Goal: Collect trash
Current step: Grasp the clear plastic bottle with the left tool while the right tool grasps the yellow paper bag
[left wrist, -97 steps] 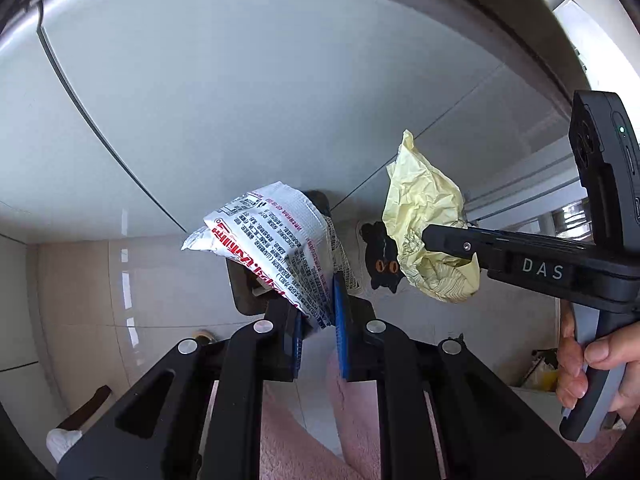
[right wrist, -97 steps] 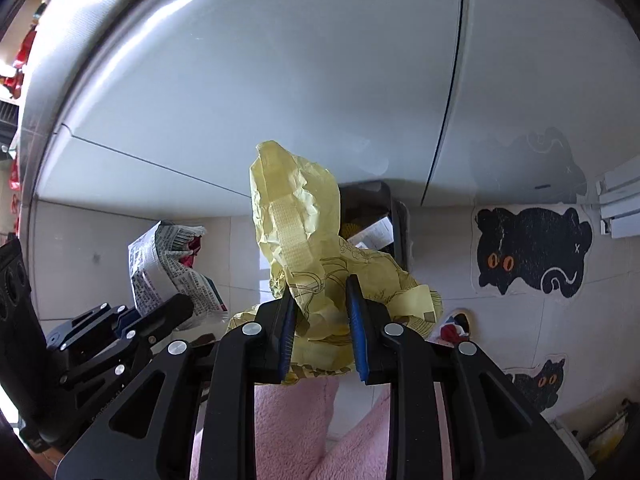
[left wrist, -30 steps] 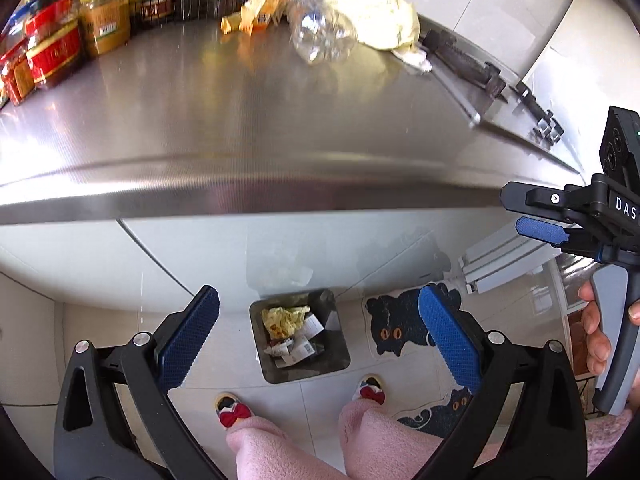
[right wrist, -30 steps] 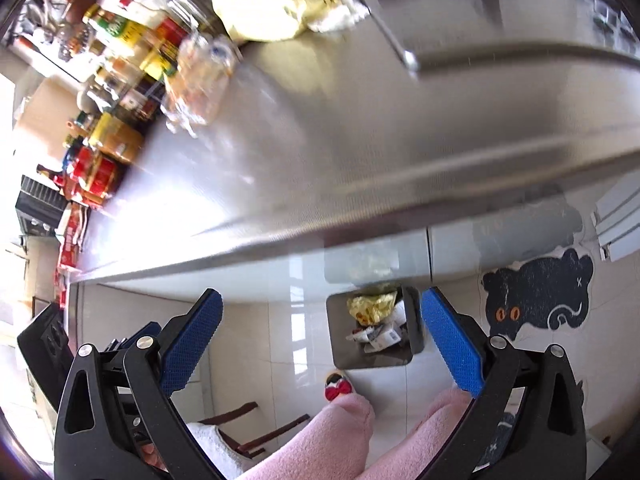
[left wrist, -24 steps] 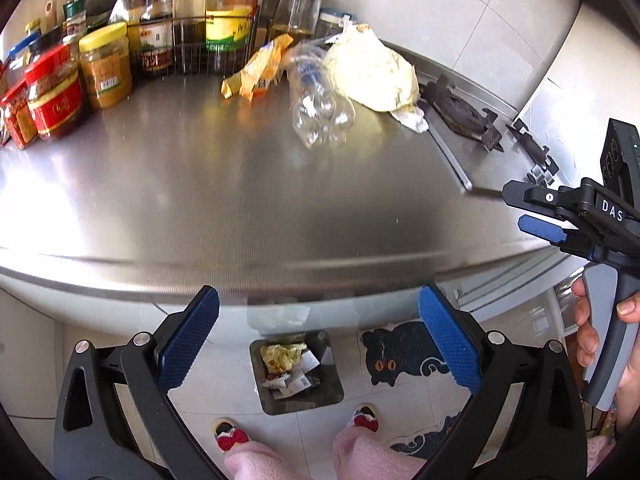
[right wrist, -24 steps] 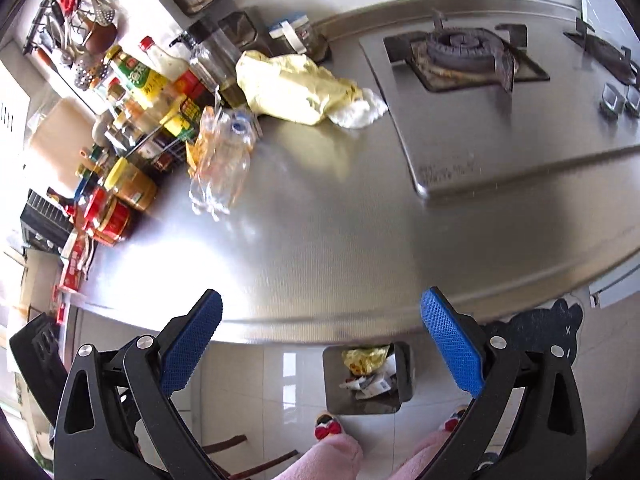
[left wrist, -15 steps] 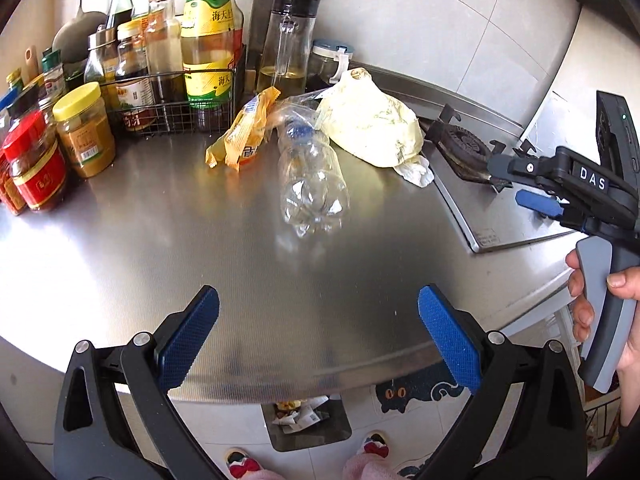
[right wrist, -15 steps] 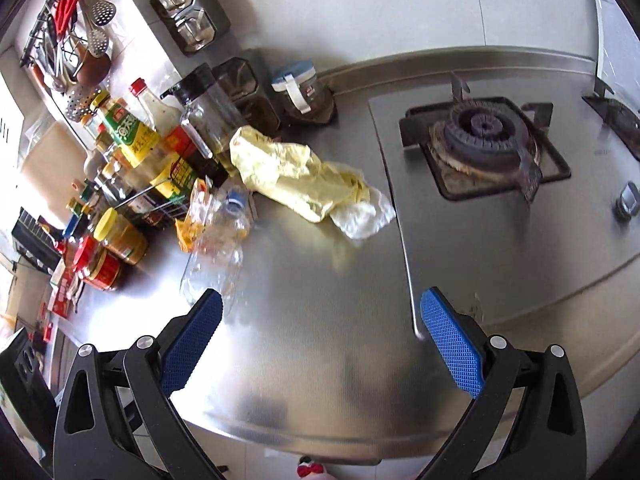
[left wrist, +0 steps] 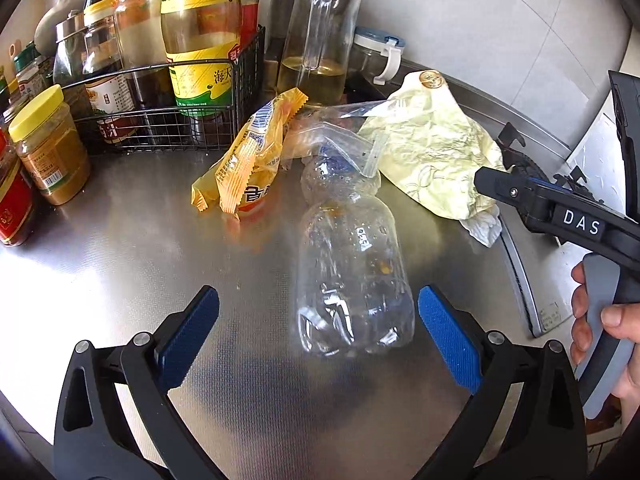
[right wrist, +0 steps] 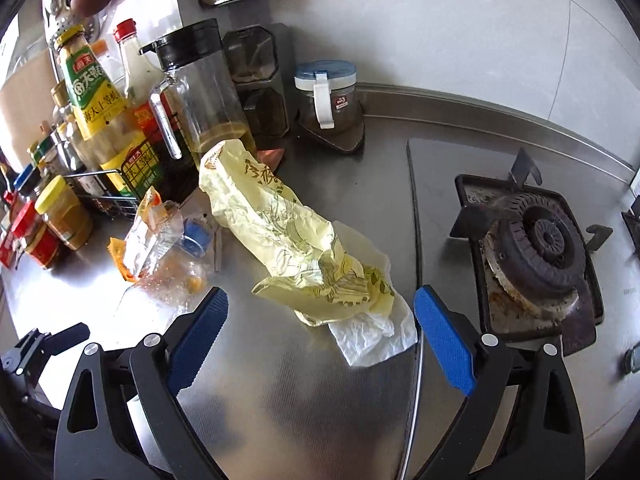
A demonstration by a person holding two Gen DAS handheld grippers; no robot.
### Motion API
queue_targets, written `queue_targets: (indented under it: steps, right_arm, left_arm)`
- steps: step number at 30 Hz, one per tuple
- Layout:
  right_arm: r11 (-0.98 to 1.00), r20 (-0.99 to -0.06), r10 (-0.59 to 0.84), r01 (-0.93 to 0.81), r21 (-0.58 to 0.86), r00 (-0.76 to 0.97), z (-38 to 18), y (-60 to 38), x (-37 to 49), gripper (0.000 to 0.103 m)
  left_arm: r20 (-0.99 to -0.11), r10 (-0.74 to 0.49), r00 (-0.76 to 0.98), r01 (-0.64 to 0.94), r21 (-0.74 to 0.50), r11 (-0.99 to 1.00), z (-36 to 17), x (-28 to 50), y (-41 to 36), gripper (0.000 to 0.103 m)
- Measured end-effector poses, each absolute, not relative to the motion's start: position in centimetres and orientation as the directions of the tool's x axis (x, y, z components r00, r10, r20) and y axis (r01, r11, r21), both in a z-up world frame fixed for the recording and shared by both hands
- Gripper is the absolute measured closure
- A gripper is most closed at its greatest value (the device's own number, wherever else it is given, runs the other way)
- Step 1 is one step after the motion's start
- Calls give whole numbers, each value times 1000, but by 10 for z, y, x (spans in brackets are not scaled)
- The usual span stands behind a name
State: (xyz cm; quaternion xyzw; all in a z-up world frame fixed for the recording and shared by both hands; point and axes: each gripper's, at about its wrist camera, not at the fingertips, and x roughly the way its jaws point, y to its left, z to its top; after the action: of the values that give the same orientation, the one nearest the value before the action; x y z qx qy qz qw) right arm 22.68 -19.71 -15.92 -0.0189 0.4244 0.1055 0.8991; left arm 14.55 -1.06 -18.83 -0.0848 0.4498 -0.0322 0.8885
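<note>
A clear crushed plastic bottle (left wrist: 352,276) lies on the steel counter, just ahead of my open, empty left gripper (left wrist: 318,330). An orange snack wrapper (left wrist: 248,160) and a clear plastic bag (left wrist: 332,132) lie behind it. A yellow crumpled paper bag (right wrist: 296,248) on a white napkin (right wrist: 372,340) lies just ahead of my open, empty right gripper (right wrist: 320,332). The bottle (right wrist: 176,272) and the wrapper (right wrist: 144,220) also show at the left of the right wrist view. The right gripper (left wrist: 520,196) shows in the left wrist view, next to the yellow bag (left wrist: 432,152).
A wire rack (left wrist: 168,120) of sauce bottles, jars (left wrist: 48,144) and an oil jug (right wrist: 200,92) stand at the counter's back left. A lidded glass jar (right wrist: 326,92) stands by the wall. A gas burner (right wrist: 536,256) is on the right.
Both grippers rose from over the floor bin to above the counter and moved in close to the trash. Earlier they let go of a printed wrapper and a yellow bag. Both stay open.
</note>
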Motion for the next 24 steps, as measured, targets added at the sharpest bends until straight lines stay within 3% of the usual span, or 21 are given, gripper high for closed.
queue_targets:
  steps: [6,7,8,12,14,24]
  right_arm:
    - [977,-787,170,-204,58,592,-170,-195,245,24]
    - [976,-791,176,-207,63,587,-171,-195,246,34]
    - [975,-794,180,-209,69,580,-171,-195,248,45]
    - [975,-799,190,-206,85,571,-171,-198,249,62]
    - [975,-799,190,-204,86,571,-169,-199,248,79]
    - [976,-742,201,-197,95,639,-142,-210,217,85]
  left_arm:
    - [-812,-136,568,-25,-182,983,-205,161,-14,9]
    - [-813,-140,566,-23,-185,982,-206,163,-15,9]
    - [-811,-143,567,-22,-189,982,-207,163,-15,13]
    - [-806,-167,568,1,-202,979,-208,166,-18,34]
    - [-802,-177,570,20,-201,979,-207,166,-20,44]
    - [-767,-185,614,70,-181,981,-189,145,-30,44]
